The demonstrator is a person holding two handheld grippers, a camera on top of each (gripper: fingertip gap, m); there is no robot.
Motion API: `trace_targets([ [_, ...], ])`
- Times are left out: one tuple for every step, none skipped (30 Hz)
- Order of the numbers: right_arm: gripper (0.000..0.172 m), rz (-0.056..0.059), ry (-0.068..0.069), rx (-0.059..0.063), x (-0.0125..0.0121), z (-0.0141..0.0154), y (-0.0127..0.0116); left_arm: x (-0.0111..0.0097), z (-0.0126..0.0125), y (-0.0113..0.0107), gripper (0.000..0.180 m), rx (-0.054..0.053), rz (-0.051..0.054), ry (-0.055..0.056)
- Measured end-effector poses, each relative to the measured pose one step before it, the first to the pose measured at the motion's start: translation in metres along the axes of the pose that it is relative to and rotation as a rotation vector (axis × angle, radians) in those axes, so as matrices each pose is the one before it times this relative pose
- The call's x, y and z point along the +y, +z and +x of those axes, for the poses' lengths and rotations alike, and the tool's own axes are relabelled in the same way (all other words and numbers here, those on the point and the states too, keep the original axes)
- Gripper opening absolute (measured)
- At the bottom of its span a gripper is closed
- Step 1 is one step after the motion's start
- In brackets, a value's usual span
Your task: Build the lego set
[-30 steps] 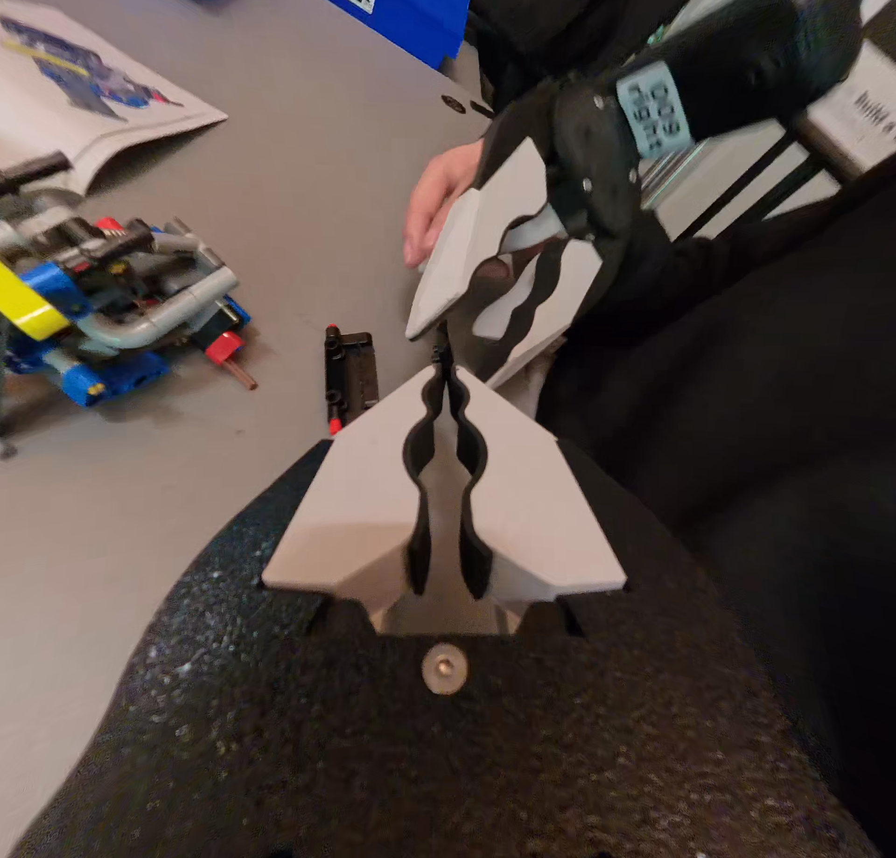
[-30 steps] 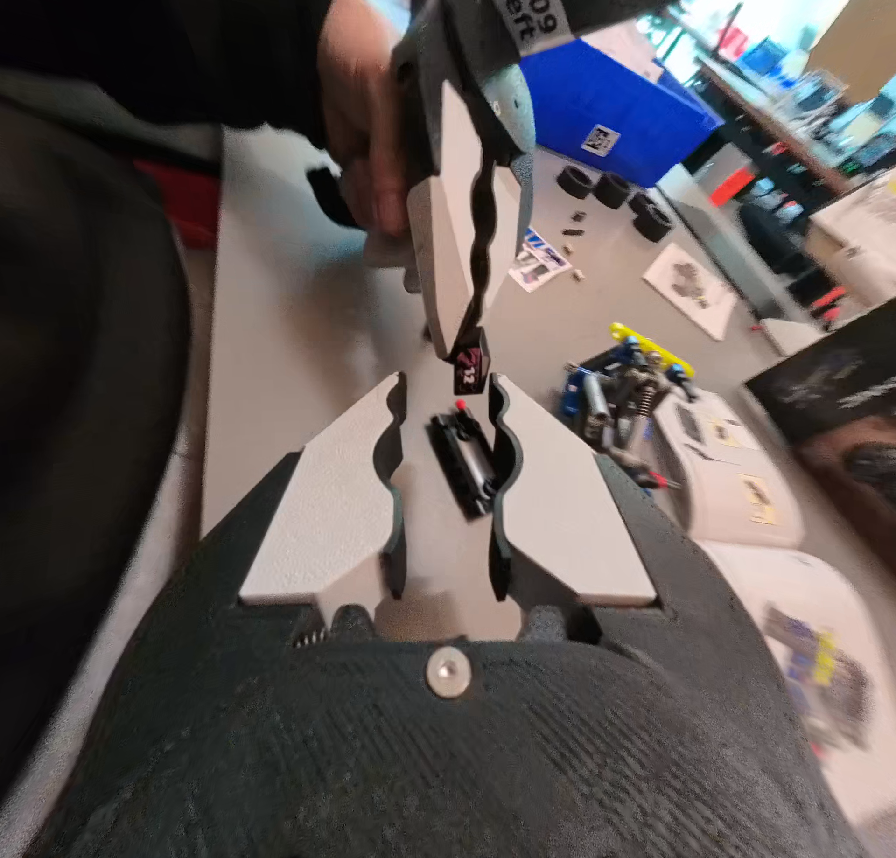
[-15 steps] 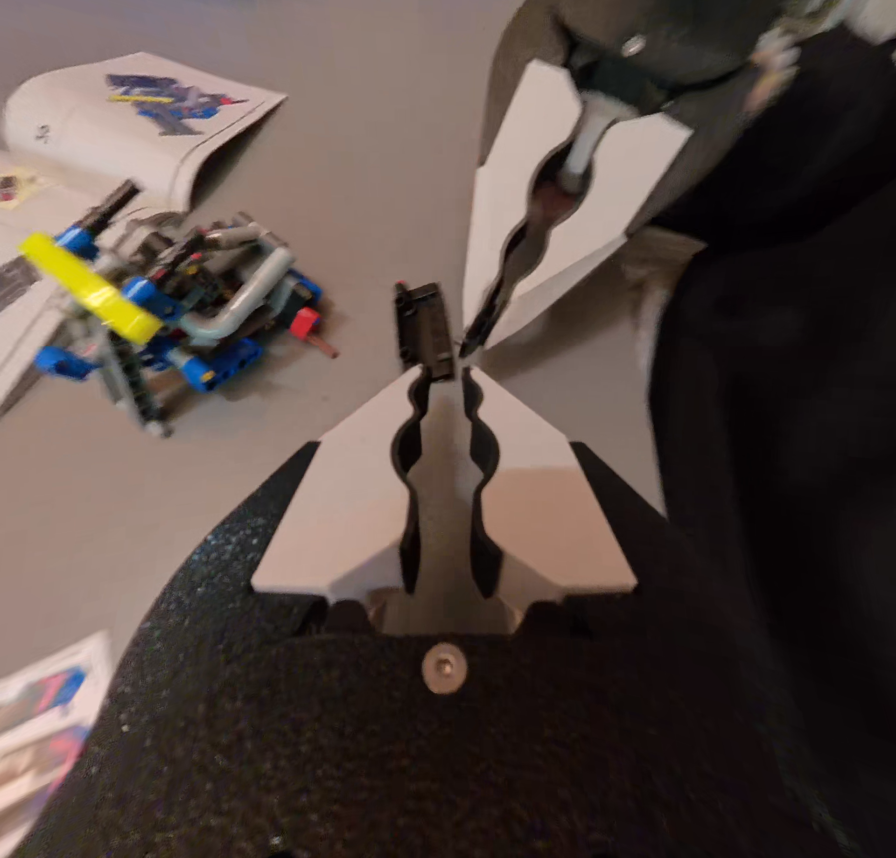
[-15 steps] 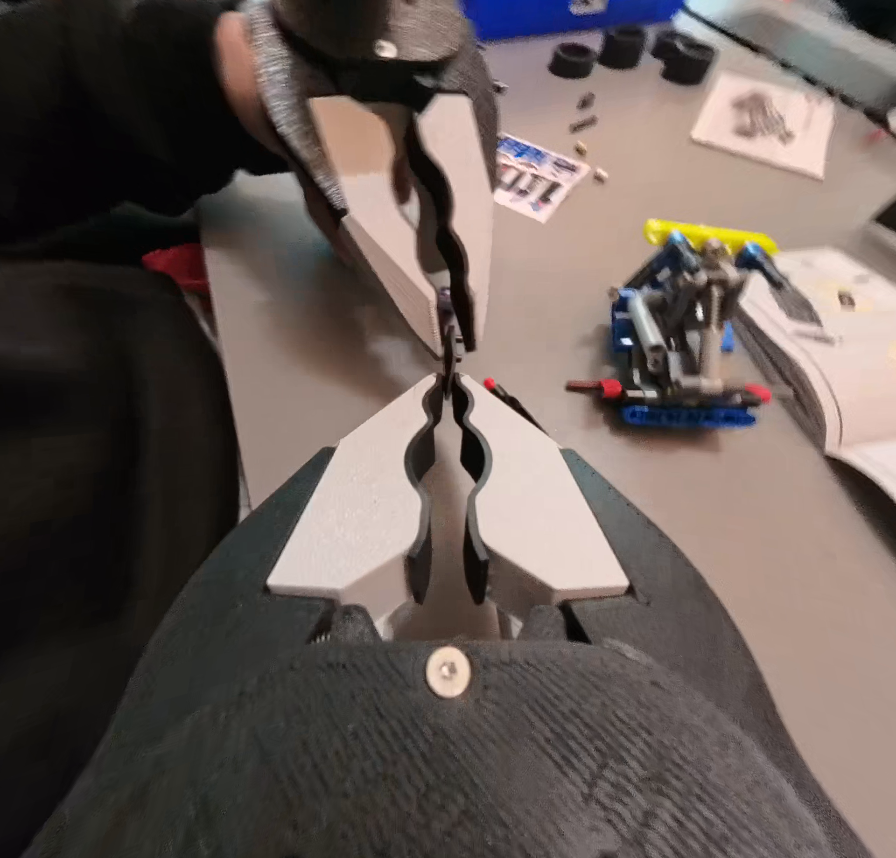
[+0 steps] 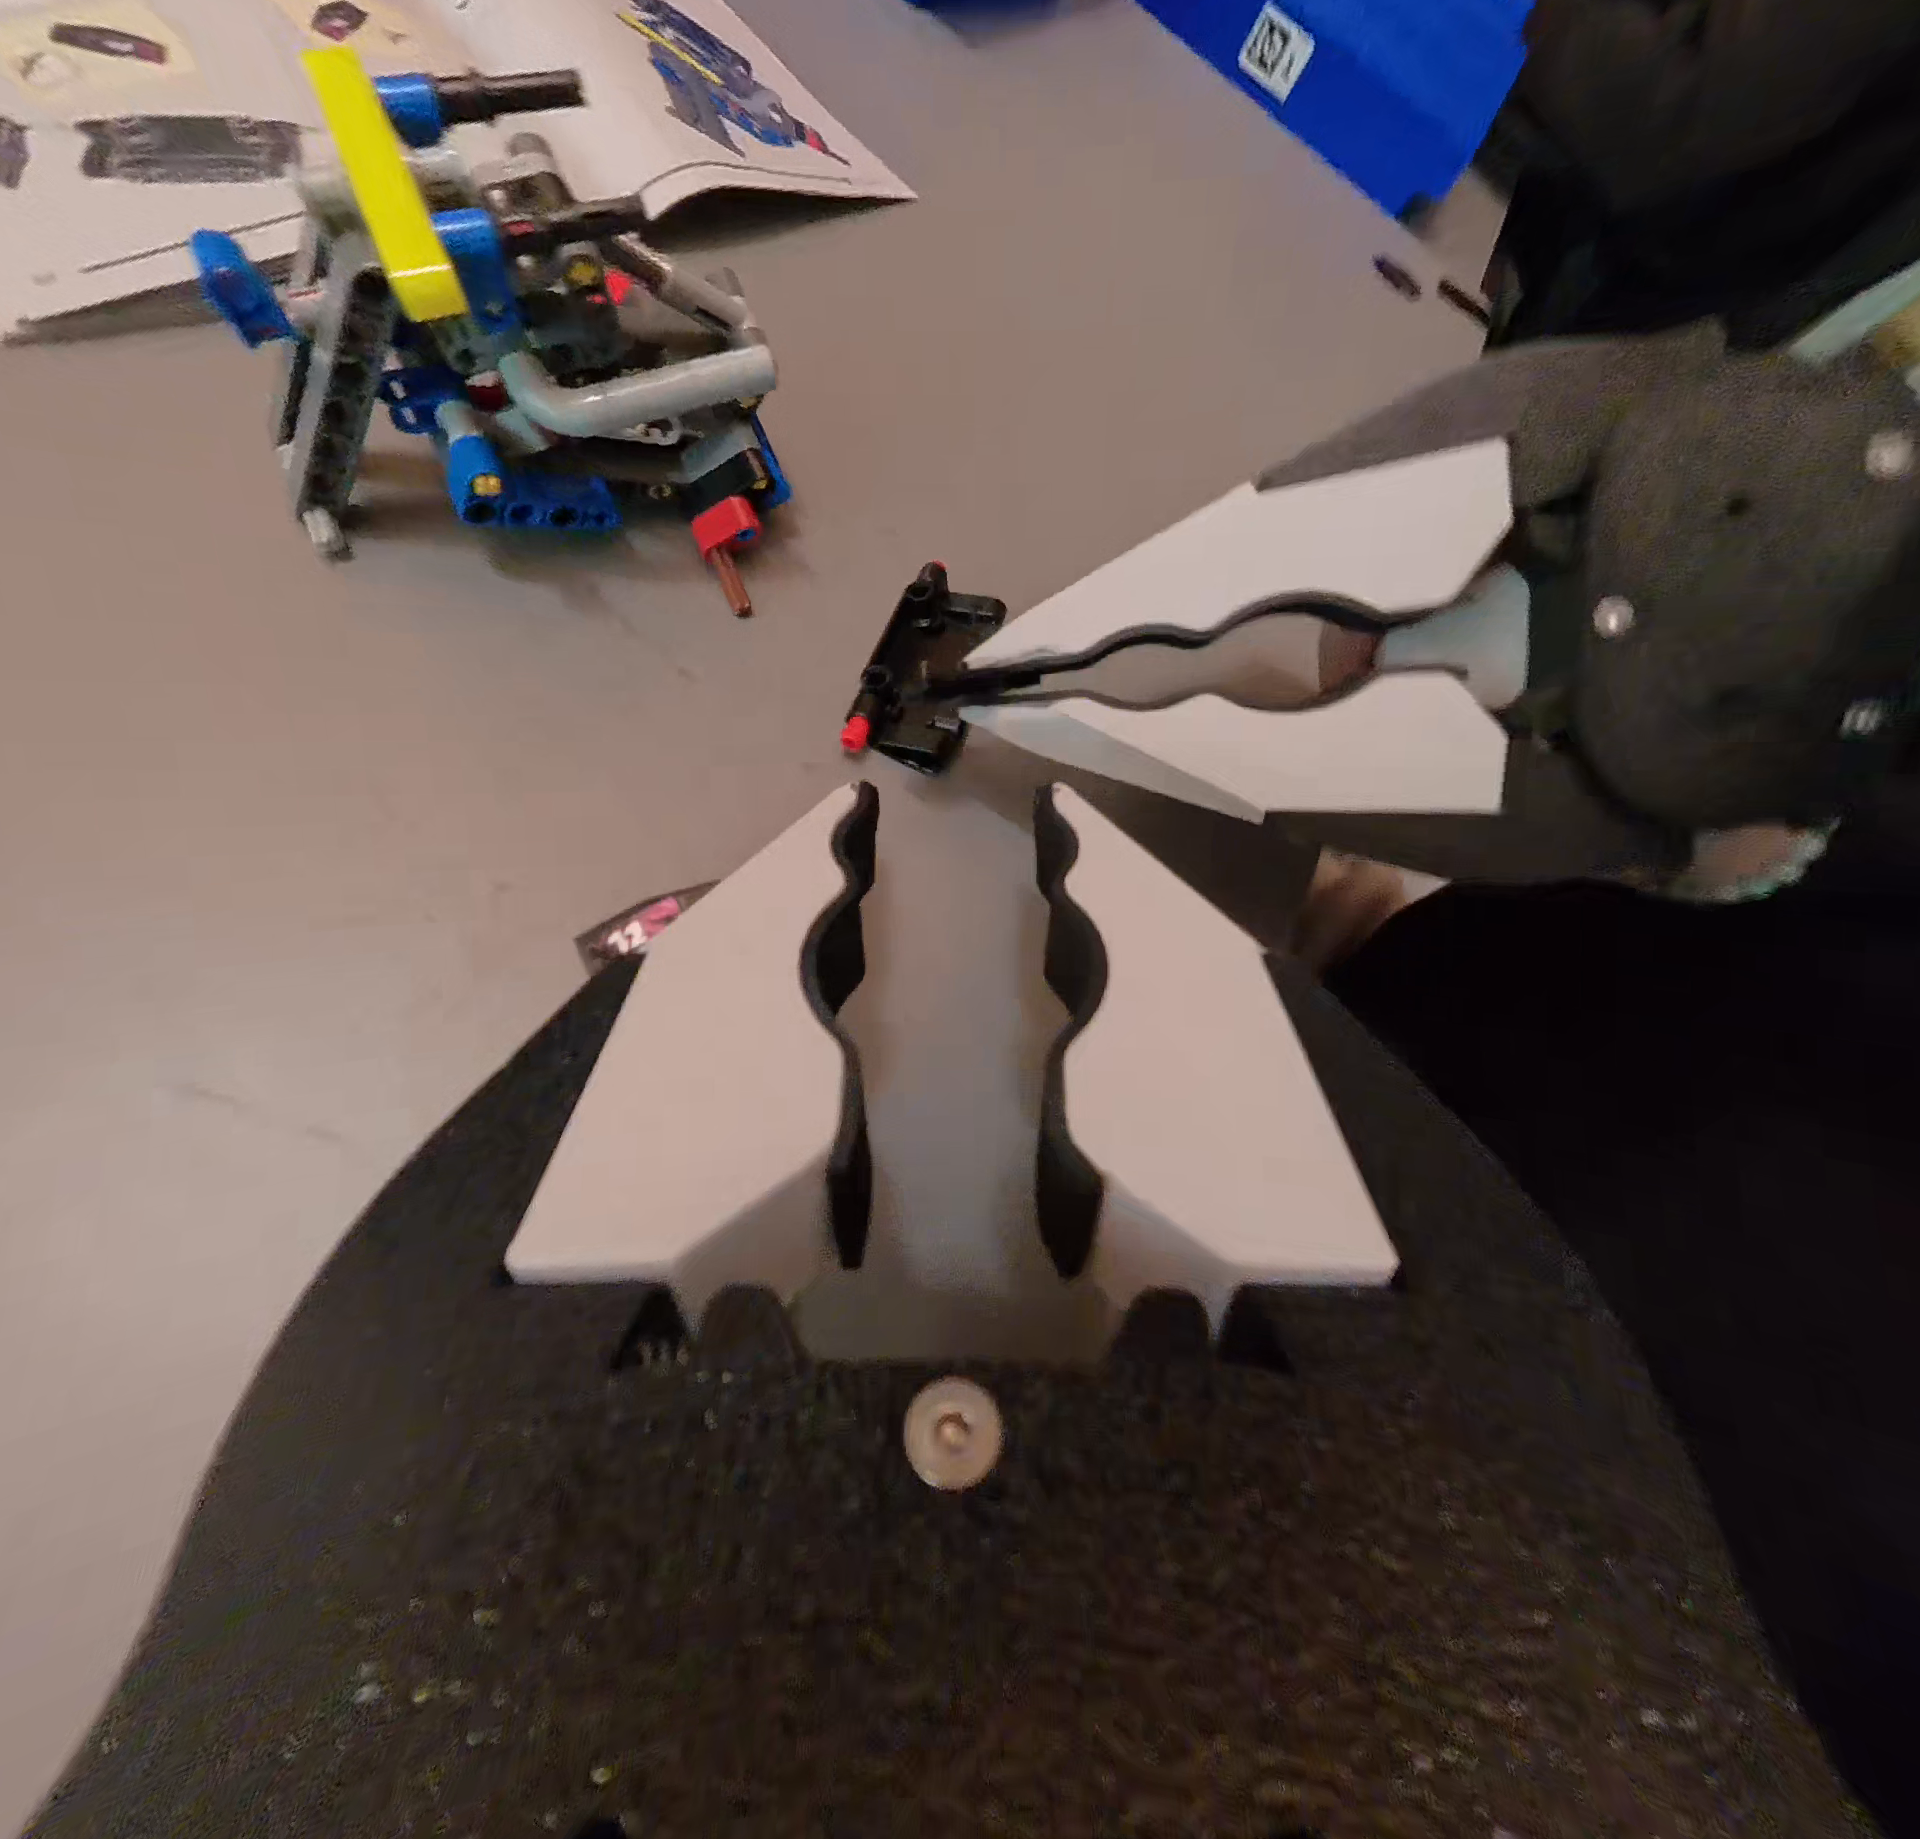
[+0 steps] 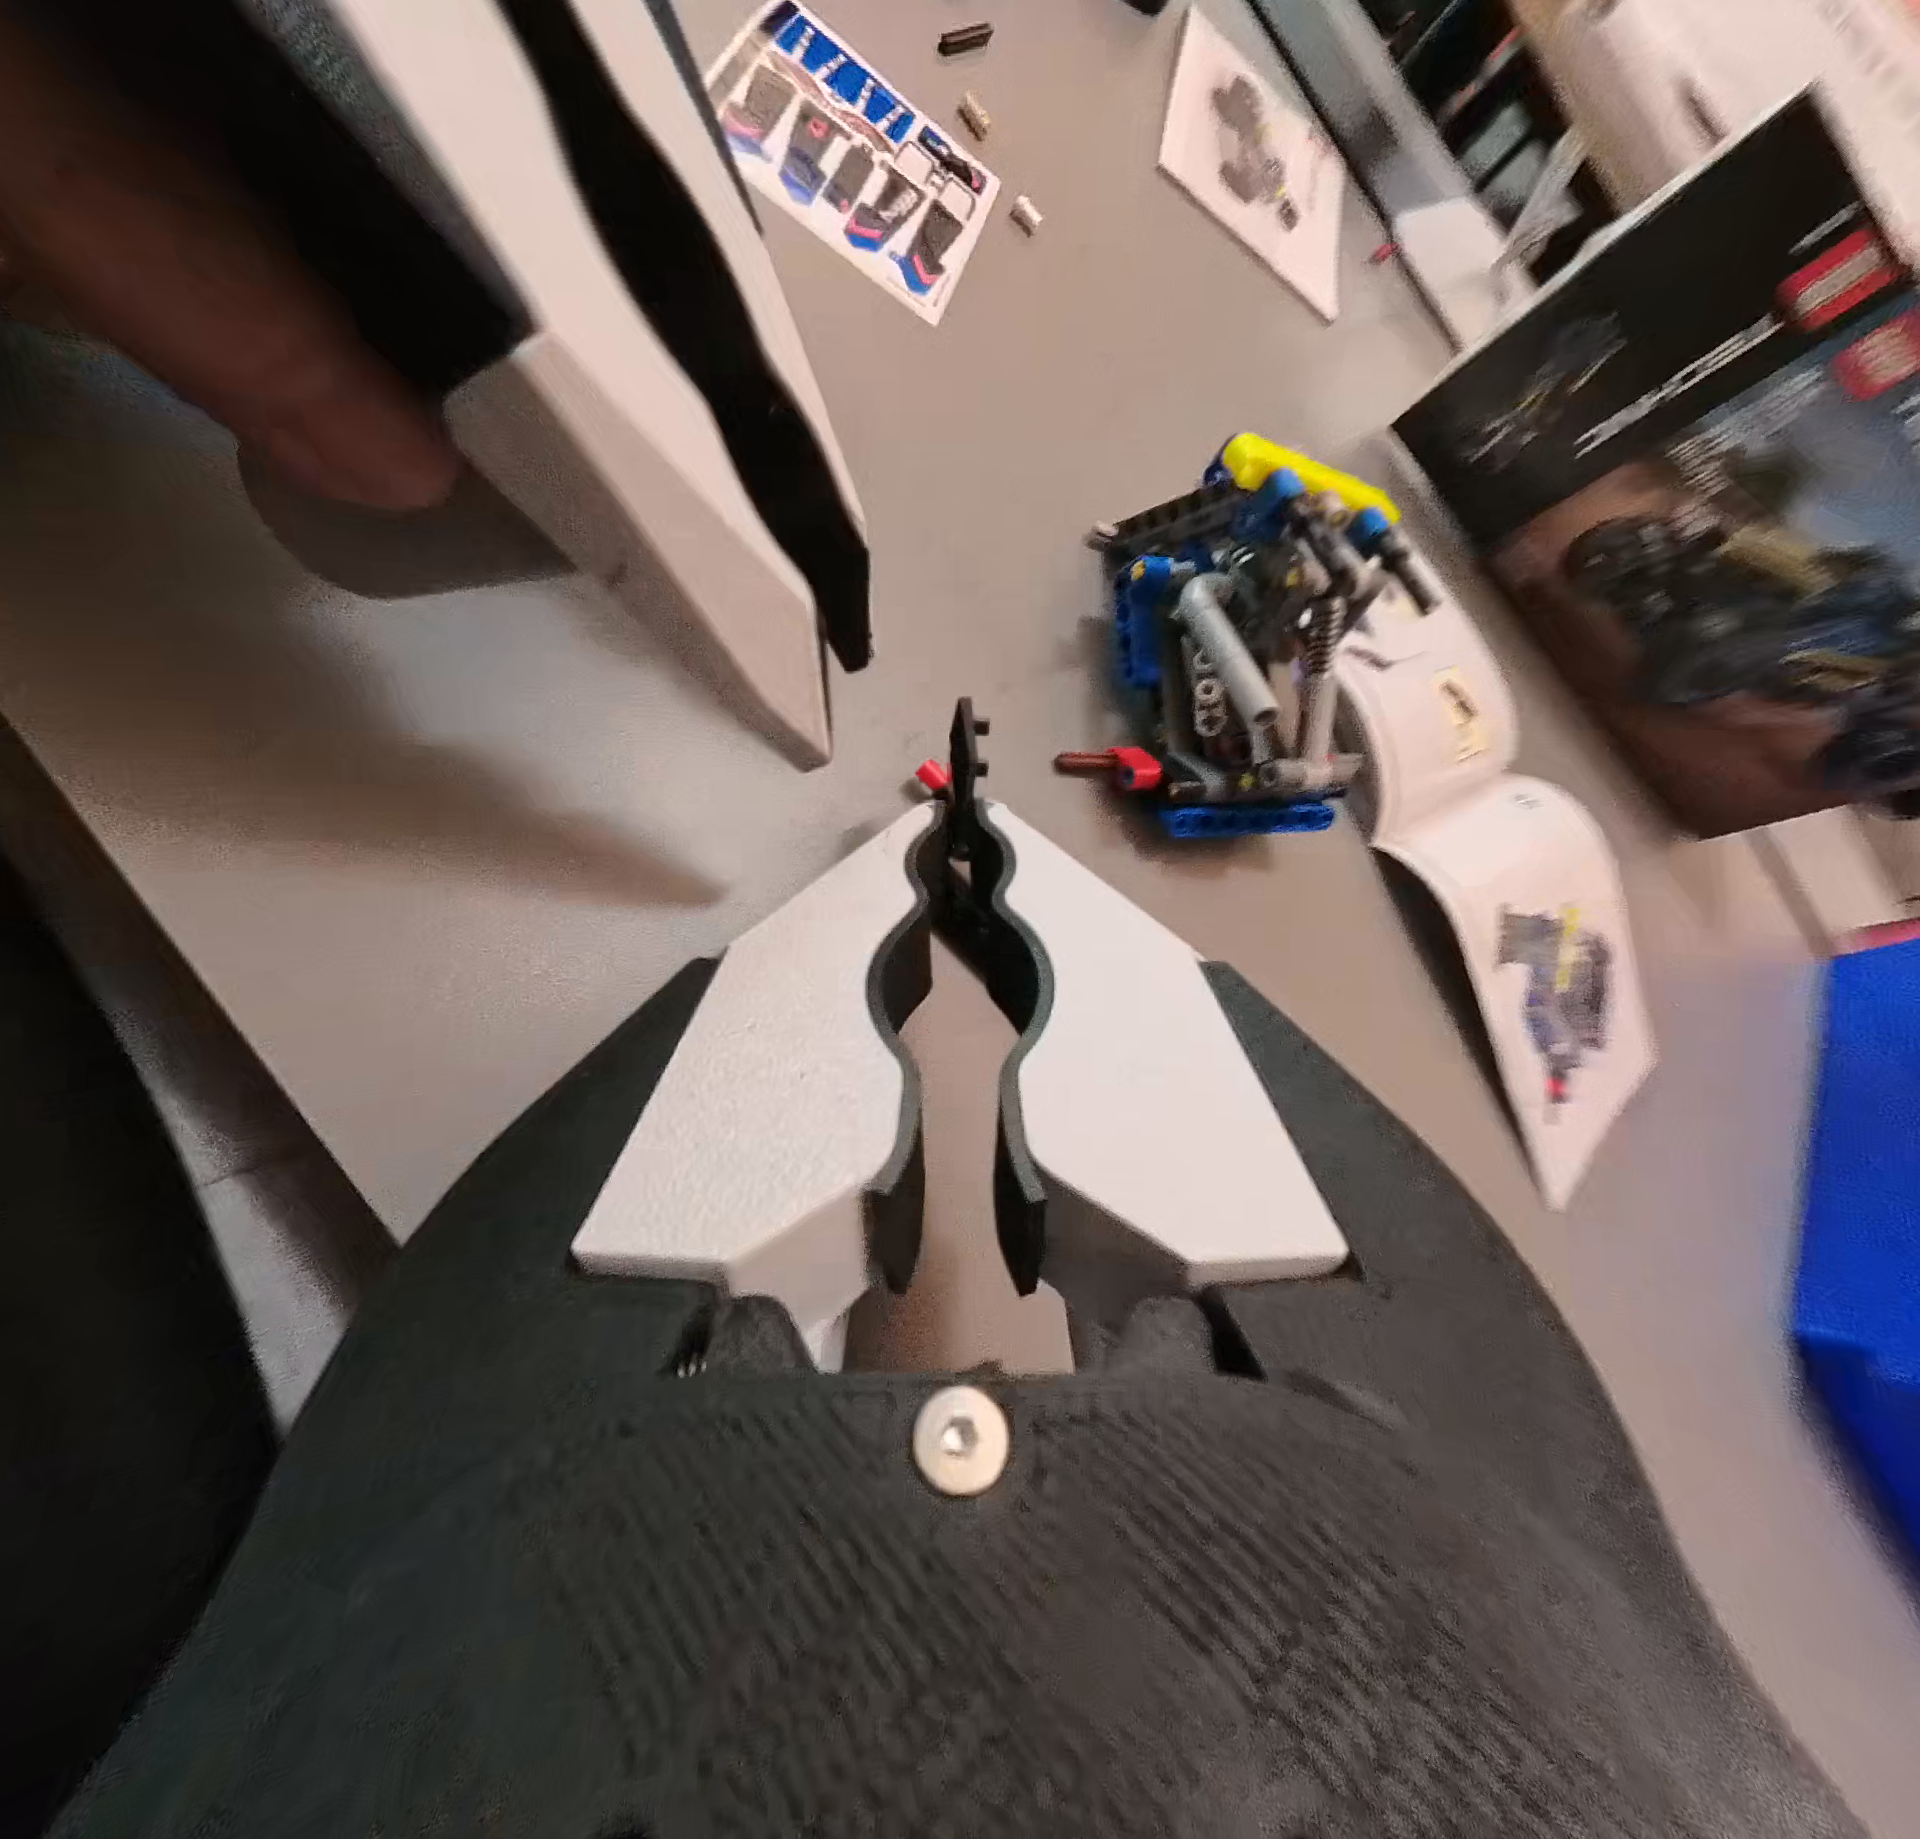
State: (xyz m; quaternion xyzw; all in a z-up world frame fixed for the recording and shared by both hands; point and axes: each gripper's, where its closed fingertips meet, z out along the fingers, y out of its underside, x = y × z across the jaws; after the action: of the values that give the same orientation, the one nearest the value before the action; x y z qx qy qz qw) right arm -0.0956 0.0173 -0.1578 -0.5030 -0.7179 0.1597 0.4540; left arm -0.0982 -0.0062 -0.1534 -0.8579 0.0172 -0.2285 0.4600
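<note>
While my left gripper [image 5: 954, 802] hangs with jaws apart and bare above the grey worktop [image 5: 312, 854], my right gripper [image 6: 961, 813] is clamped on a black panel piece [image 6: 964, 761] with red pins, near the partly built model [image 6: 1257, 636].

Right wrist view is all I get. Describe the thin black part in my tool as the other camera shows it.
Observer: A flat black panel, studs along one edge, a red pin at one corner; the right tool pinches its edge.
Operator: Now the left tool's jaws.
Observer: The left tool stands open, bare grey table between its fingers.
Operator: Report anything beside it.
Observer: A small dark sticker with a pink mark lies by its left finger.
</note>
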Motion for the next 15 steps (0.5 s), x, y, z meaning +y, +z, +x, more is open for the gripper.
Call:
trace_targets([
  [0.000, 0.0019, -0.0477, 0.0363, -0.00225, 0.00059, -0.00099, -0.00150, -0.00058, -0.00194, 0.028, 0.0059, 0.0157, -0.0199],
  [0.000, 0.0031, -0.0484, 0.0384, -0.00254, 0.00130, -0.00129, -0.00149, 0.00019, -0.00160, 0.028, 0.0071, 0.0120, -0.0085],
  [0.000, 0.0045, -0.0505, 0.0391, -0.00281, 0.00168, -0.00127, -0.00047, -0.00125, -0.00150, 0.028, -0.0099, 0.0032, -0.0049],
  [0.000, 0.0058, -0.0452, 0.0331, -0.00276, 0.00131, -0.00120, -0.00001, -0.00131, -0.00101, 0.028, -0.0154, -0.0014, 0.0074],
  [0.000, 0.0035, -0.0290, 0.0206, -0.00222, 0.00048, -0.00066, -0.00030, 0.00058, -0.00057, 0.028, -0.0057, 0.0003, 0.0183],
  [0.000, -0.0016, -0.0108, 0.0051, -0.00105, -0.00108, 0.00010, -0.00128, 0.00163, -0.00033, 0.031, 0.0013, 0.0062, 0.0187],
  [0.000, -0.0036, 0.0024, -0.0072, -0.00040, -0.00221, 0.00056, -0.00238, 0.00074, 0.00001, 0.034, -0.0060, 0.0119, 0.0162],
  [0.000, -0.0016, 0.0112, -0.0043, -0.00020, -0.00085, 0.00015, -0.00189, -0.00017, 0.00030, 0.034, -0.0124, 0.0078, 0.0220],
  [0.000, -0.0001, 0.0174, -0.0099, -0.00005, -0.00105, 0.00005, -0.00067, -0.00085, 0.00075, 0.034, -0.0172, 0.0010, 0.0277],
  [0.000, -0.0026, 0.0285, -0.0180, 0.00050, -0.00167, 0.00015, 0.00013, -0.00139, 0.00089, 0.035, -0.0217, -0.0038, 0.0229],
  [0.000, 0.0024, 0.0376, -0.0183, -0.00015, -0.00135, 0.00011, 0.00006, 0.00030, 0.00115, 0.035, -0.0116, -0.0041, 0.0133],
  [0.000, 0.0058, 0.0382, -0.0120, -0.00060, -0.00056, -0.00020, -0.00049, 0.00176, 0.00108, 0.031, -0.0001, -0.0005, 0.0004],
  [0.000, -0.0010, 0.0323, -0.0088, 0.00065, -0.00020, 0.00020, -0.00190, 0.00051, 0.00055, 0.030, -0.0046, 0.0088, -0.0107],
  [0.000, 0.0065, 0.0269, -0.0261, 0.00008, -0.00265, 0.00011, -0.00149, 0.00057, 0.00037, 0.029, -0.0006, 0.0077, -0.0109],
  [0.000, 0.0087, 0.0311, -0.0076, 0.00002, 0.00032, -0.00007, -0.00025, 0.00100, 0.00055, 0.027, 0.0079, -0.0009, -0.0113],
])
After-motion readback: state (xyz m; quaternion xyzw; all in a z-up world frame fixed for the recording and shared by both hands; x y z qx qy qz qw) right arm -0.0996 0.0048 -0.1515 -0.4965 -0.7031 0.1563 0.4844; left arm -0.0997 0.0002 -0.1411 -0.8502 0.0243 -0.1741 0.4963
